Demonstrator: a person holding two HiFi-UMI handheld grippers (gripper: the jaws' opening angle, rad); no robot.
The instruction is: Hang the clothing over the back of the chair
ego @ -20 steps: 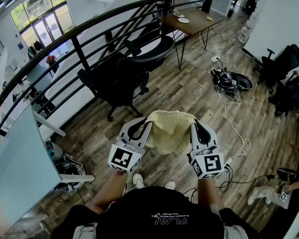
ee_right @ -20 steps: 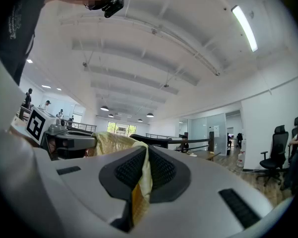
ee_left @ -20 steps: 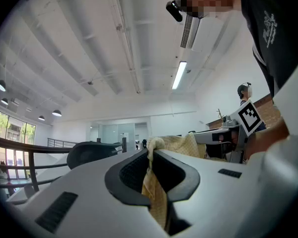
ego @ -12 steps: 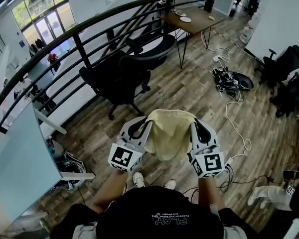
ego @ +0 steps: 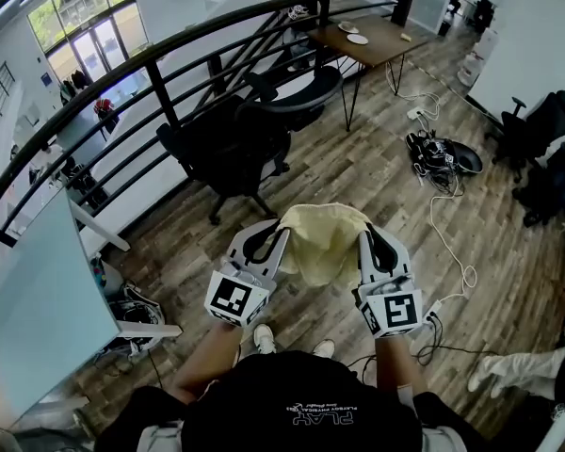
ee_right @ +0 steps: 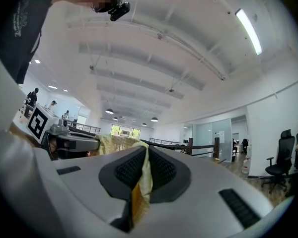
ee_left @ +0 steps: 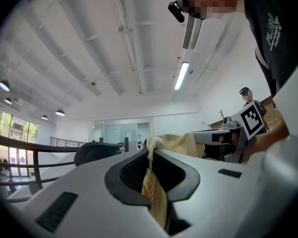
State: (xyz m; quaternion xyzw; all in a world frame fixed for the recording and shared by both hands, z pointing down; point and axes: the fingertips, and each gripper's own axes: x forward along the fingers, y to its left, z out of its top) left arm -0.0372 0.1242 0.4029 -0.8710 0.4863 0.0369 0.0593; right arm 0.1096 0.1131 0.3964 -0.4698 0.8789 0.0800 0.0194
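Yellow clothing (ego: pixel 322 243) hangs stretched between the two grippers, held up in the air in front of the person. The left gripper (ego: pixel 264 241) has its jaws closed on one edge of the fabric, and the right gripper (ego: pixel 379 243) is clamped on the opposite edge in the same way. Each gripper view shows a fold pinched between the pads. The cloth's long axis runs left to right between the jaws. The nearest black office chair (ego: pixel 228 153) stands ahead and to the left, well apart, nearer the left gripper. The carry will likely have to go forward and leftward before draping.
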